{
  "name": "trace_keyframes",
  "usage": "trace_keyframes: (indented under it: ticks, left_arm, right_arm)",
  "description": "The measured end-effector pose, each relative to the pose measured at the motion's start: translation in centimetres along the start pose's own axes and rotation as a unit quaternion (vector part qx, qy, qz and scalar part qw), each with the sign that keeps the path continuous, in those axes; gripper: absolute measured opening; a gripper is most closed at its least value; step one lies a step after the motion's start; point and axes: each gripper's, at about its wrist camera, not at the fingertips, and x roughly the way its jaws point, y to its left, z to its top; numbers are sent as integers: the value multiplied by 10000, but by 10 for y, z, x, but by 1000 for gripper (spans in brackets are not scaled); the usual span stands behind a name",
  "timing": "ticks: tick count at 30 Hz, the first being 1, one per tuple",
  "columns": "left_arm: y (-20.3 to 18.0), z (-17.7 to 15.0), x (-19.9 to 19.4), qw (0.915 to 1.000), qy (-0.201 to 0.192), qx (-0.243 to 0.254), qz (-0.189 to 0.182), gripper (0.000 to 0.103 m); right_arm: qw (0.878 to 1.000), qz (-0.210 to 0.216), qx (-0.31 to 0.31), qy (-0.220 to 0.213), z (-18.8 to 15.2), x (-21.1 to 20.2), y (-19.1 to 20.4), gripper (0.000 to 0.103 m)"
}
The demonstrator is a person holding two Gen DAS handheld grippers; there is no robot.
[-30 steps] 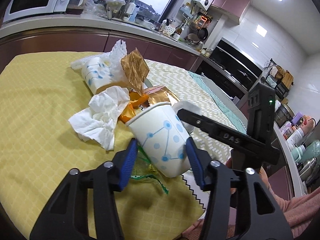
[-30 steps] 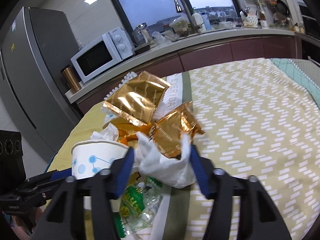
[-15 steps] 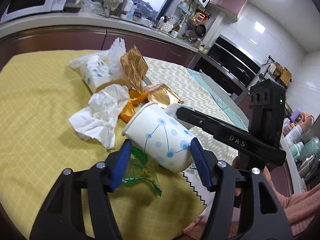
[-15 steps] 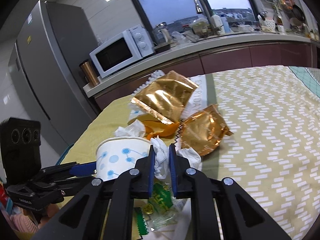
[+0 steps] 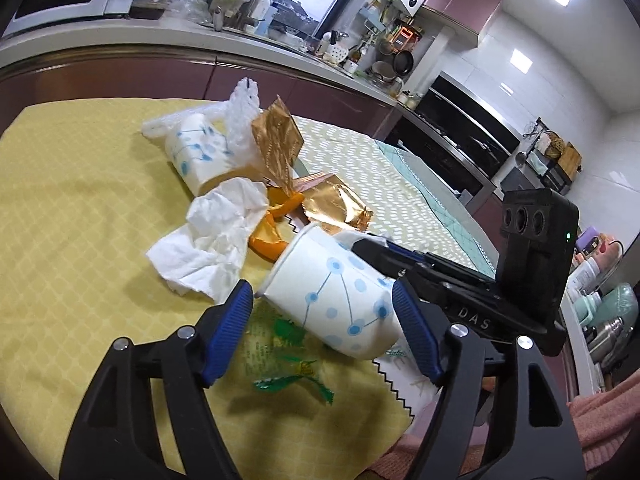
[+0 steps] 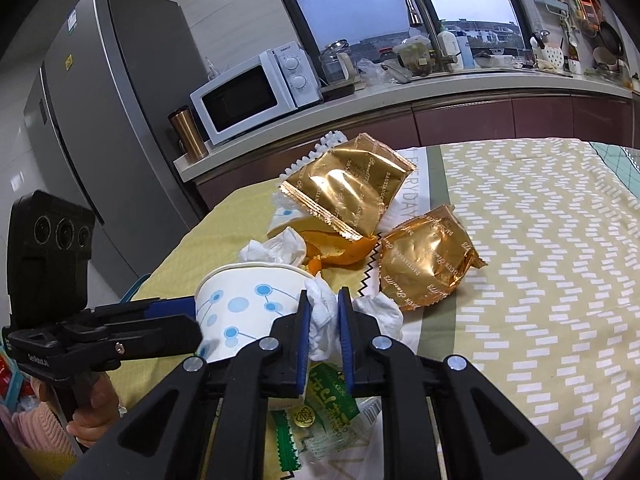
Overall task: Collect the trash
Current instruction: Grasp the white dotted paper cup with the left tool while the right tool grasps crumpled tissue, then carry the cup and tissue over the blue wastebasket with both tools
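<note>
the right gripper (image 6: 323,320) is pinching a crumpled white tissue (image 6: 325,317) between its blue pads, right beside the rim of a blue-dotted paper cup (image 6: 244,307). the left gripper (image 5: 323,322) straddles that same cup (image 5: 334,294), which is tilted with its mouth turned away from the gripper; the cup's base looks to be touching the right-side pad, but a gap shows at the left-side pad, so i cannot tell whether the jaws truly grip it.

as a judgement, the collecting is barely begun: the cup seems meant as the bin and the tissue is its first load, not yet inside. beyond the right gripper still lie two gold foil wrappers (image 6: 428,260), orange peel (image 6: 332,254) and another tissue (image 5: 212,244); a second dotted cup (image 5: 200,152) lies farther ahead of the left gripper, and a green-printed clear wrapper (image 5: 280,344) sits under its jaws.

the table edge runs close below both grippers, by the person's lap. ahead and to the right of the right gripper the patterned cloth (image 6: 540,280) lies open, giving room to swing.
</note>
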Motion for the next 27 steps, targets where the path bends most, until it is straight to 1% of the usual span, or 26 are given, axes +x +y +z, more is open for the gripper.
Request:
trace_keyframes:
  ticks: [2, 3, 6, 9, 11, 12, 16, 18, 21, 23, 24, 25, 26, 27]
  left_arm:
    - [1, 2, 4, 10000, 10, 19, 31, 70]
    - [1, 1, 5, 10000, 5, 27, 28, 65]
    - [-2, 3, 5, 9998, -60, 148, 91, 56]
    - [-7, 3, 2, 9994, -130, 280, 153, 51]
    - [-8, 2, 2, 9994, -102, 293, 165, 53]
    - [-7, 2, 3, 9995, -58, 274, 149, 58]
    - [0, 0, 12, 9998, 165, 80, 105, 66]
    - [2, -1, 15, 9996, 277, -11, -70, 67]
    - [2, -1, 20, 9991, 391, -61, -160, 69]
    - [2, 0, 21, 9990, 390, -72, -192, 66]
    - [2, 0, 21, 9991, 376, -79, -204, 59]
    - [2, 1, 21, 9988, 383, -112, -280, 55]
    - [3, 2, 22, 9982, 398, -187, -399, 46]
    - [4, 2, 22, 9979, 395, -228, -452, 41]
  right_arm:
    - [10000, -13, -2, -17, 0, 0, 0, 13]
    - [10000, -20, 18, -28, -1, -1, -1, 13]
    - [9999, -31, 97, -38, -1, -1, -5, 13]
    - [9998, -29, 172, -43, -2, -1, -9, 13]
    - [9998, -26, 188, -46, -2, -1, -9, 13]
    - [9998, -7, 189, -53, -3, -1, -9, 13]
    - [9999, 2, 132, -42, -2, 0, -6, 13]
    - [9999, 15, 146, -48, -3, 0, -6, 13]
    - [9999, 0, 145, -44, -4, 1, -6, 13]
    - [9998, 6, 167, -49, -4, 1, -6, 13]
    - [9998, 4, 168, -51, -4, 1, -6, 13]
    - [9998, 25, 173, -49, -5, 1, -6, 13]
    - [9998, 25, 174, -50, -5, 1, -6, 13]
    - [9998, 17, 170, -58, -5, 0, -7, 13]
